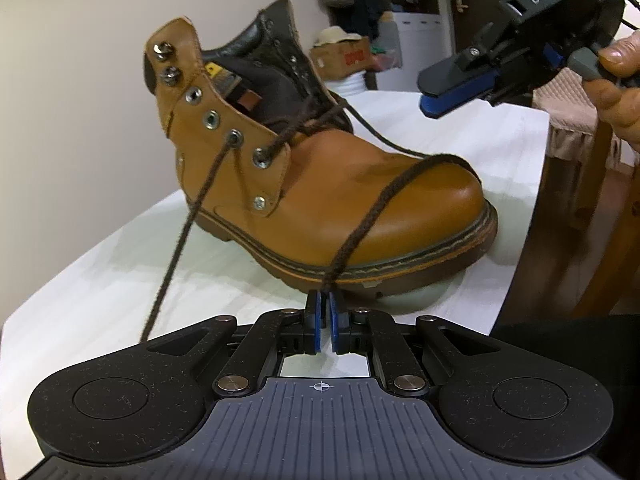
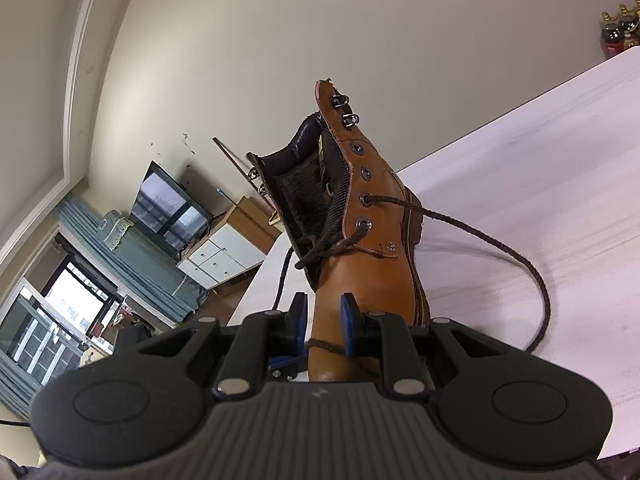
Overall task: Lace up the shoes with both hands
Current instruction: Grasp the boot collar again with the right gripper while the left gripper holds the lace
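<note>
Home living room: television point(image 2: 172, 204), curtains point(image 2: 132, 264)

lace end point(image 1: 160, 304): lower stretch drops behind left gripper point(image 1: 325, 300) body, tip hidden
lace loop point(image 2: 538, 320): runs under right gripper point(image 2: 323, 312) housing, rest cut off
boot toe point(image 2: 332, 356): front covered by gripper body in right wrist view
boot far side point(image 1: 304, 76): far eyelet row mostly hidden behind tongue, count unclear
hand point(image 1: 616, 80): only a few fingers showing, rest off right edge
right gripper in left wrist view point(image 1: 452, 88): seen side-on, gap between fingers not readable
tongue label point(image 1: 218, 72): print too small to read
cardboard box point(image 1: 344, 56): blurred, red print illegible
bottles point(image 2: 620, 28): tiny, clipped at right edge
</note>
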`<control>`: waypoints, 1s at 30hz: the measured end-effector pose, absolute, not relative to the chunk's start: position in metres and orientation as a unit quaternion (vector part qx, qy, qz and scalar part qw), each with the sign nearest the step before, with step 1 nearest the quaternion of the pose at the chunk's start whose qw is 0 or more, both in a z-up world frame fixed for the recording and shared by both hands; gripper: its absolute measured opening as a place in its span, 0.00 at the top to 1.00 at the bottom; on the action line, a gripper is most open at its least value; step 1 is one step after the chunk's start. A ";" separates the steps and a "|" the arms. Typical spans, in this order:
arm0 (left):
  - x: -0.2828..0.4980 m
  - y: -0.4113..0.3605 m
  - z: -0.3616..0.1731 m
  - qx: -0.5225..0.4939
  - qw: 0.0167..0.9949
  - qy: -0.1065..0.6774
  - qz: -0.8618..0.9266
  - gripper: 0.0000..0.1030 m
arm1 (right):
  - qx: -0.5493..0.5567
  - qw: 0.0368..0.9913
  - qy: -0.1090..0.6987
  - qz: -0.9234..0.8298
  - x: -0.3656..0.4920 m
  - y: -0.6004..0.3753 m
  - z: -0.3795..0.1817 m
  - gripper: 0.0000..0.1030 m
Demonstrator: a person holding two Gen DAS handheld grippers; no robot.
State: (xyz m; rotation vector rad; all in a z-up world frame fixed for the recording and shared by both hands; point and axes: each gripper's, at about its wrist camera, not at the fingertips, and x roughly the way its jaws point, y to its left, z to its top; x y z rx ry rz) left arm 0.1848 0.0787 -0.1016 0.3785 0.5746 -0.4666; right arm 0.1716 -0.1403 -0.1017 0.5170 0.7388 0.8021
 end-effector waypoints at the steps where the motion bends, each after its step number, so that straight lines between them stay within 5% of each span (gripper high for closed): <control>1: 0.185 0.080 -0.102 0.184 0.915 0.278 -0.226 0.93 | 0.244 0.822 0.348 0.378 0.172 -0.140 -0.102 0.79; 18: 0.170 0.080 -0.052 0.155 0.928 0.267 -0.210 0.98 | 0.425 0.675 0.455 0.396 0.167 -0.105 -0.151 0.75; 30: 0.150 0.047 -0.039 0.256 0.905 0.257 -0.223 0.97 | 0.478 0.649 0.455 0.380 0.170 -0.099 -0.169 0.75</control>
